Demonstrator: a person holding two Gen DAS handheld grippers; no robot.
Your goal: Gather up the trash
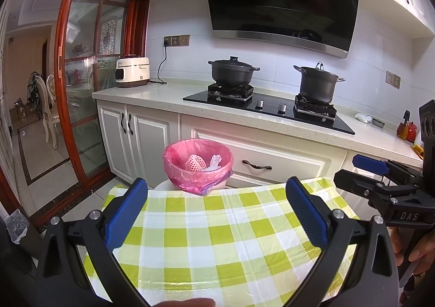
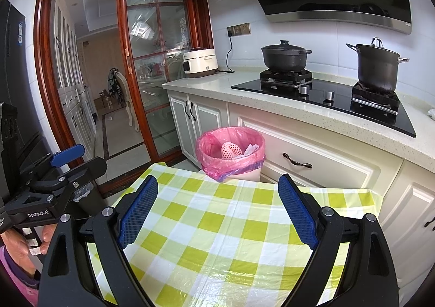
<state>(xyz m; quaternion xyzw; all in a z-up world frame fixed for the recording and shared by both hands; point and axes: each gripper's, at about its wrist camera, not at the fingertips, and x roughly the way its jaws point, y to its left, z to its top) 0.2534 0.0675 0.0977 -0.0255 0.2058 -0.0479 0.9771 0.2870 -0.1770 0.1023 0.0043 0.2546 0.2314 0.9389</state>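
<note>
Left gripper [image 1: 216, 214] and right gripper [image 2: 217, 210]: jaws spread, empty, above checked tablecloth [image 1: 217, 239]; lined bin [image 1: 198, 168] beyond holds trash.

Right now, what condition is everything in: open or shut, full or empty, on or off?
Left gripper: open, holding nothing.
Right gripper: open, holding nothing.
Trash bin: uncovered, pink liner, partly filled.
Foam fruit net: inside the bin.
Crumpled paper: inside the bin.
Squat black pot: lidded, on a burner.
Tall pot: lidded, on a burner.
Cooker: closed, plugged in.
Sliding glass door: partly open.
Checked tablecloth: spread flat.
</note>
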